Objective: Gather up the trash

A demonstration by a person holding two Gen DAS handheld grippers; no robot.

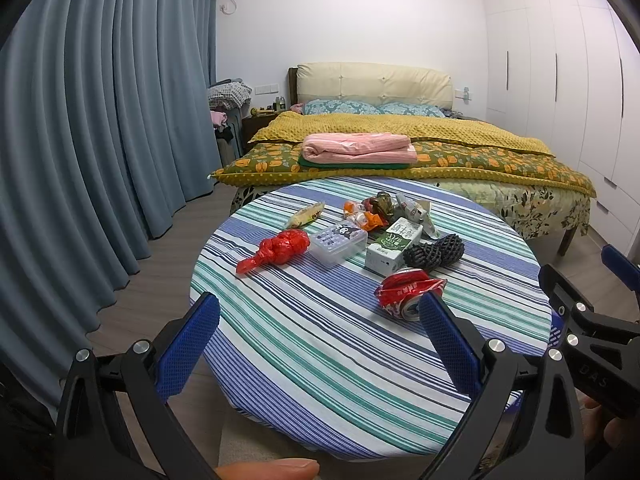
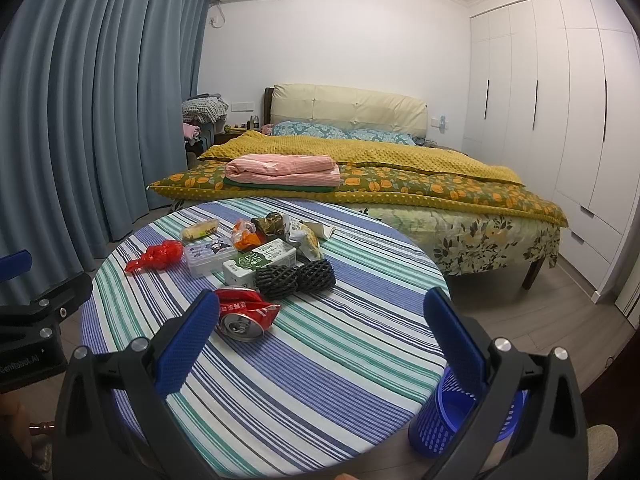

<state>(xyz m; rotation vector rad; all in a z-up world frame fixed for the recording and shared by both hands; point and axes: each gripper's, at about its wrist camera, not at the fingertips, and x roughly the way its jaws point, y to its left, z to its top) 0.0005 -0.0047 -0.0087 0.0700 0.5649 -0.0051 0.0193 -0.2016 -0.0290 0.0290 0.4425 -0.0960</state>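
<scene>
Trash lies on a round table with a striped cloth [image 1: 320, 344] [image 2: 320, 344]. Nearest is a crushed red can [image 1: 406, 290] [image 2: 246, 312]. Behind it sit a black foam net [image 1: 434, 252] [image 2: 296, 276], a green-and-white milk carton [image 1: 392, 246] [image 2: 260, 262], a clear plastic box [image 1: 340, 242] [image 2: 208, 258], a knotted red bag [image 1: 278, 250] [image 2: 158, 256], a yellow wrapper [image 1: 304, 214] [image 2: 200, 229] and crumpled wrappers [image 1: 384, 206] [image 2: 280, 228]. My left gripper [image 1: 320, 340] hovers open over the table's near edge. My right gripper [image 2: 320, 340] is open too, its left finger just before the can.
A blue mesh bin [image 2: 460, 420] stands on the floor at the table's right front. A bed [image 1: 400, 148] with folded pink bedding stands behind the table, blue curtains [image 1: 100, 140] hang at left and white wardrobes [image 2: 560, 120] line the right wall.
</scene>
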